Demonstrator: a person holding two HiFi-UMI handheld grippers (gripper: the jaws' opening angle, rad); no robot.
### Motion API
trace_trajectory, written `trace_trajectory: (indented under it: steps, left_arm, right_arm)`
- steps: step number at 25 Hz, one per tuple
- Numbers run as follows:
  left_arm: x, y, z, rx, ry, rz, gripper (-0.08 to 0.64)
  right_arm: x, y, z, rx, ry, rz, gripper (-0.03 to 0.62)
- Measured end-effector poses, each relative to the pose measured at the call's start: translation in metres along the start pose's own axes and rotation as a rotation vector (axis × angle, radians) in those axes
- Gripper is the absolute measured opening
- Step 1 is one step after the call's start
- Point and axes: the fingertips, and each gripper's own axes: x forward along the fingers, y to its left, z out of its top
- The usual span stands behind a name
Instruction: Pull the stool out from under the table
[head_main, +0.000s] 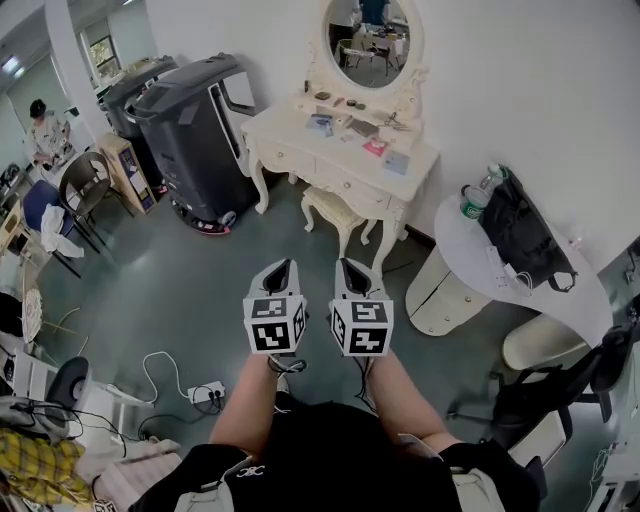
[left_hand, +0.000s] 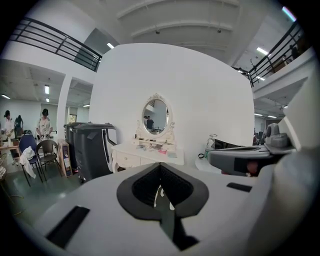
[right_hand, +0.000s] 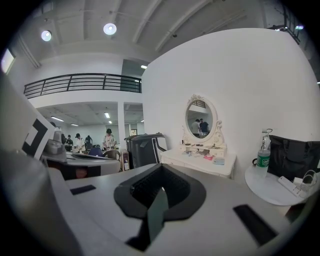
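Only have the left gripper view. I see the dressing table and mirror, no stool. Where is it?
Observer: The head view shows the stool sitting partly under the dressing table, at the middle of its front.
Operator: Anything in the right gripper?
Observer: No. The right gripper has its jaws together with nothing between them.
Operator: Are we at the stool?
Observer: Not touching it. Both grippers hang over the floor short of the stool, the left gripper beside the right one.

Bright, even light from ceiling lamps (right_hand: 110, 28); sharp focus, strong fisheye bending, dark vignetted corners.
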Motion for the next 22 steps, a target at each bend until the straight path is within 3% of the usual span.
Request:
trace_trajectory:
  steps: [13, 22]
  left_arm:
    - [0.076, 0.078, 0.046, 0.019, -0.032, -0.130, 0.000]
    - [0.109, 0.146, 0.048, 0.028, -0.017, -0.183, 0.000]
  right_arm:
    - [0.102, 0.029, 0.030, 0.022, -0.004, -0.078, 0.003]
    - [0.171, 0.071, 0.029, 0.040, 0.030, -0.093, 0.003]
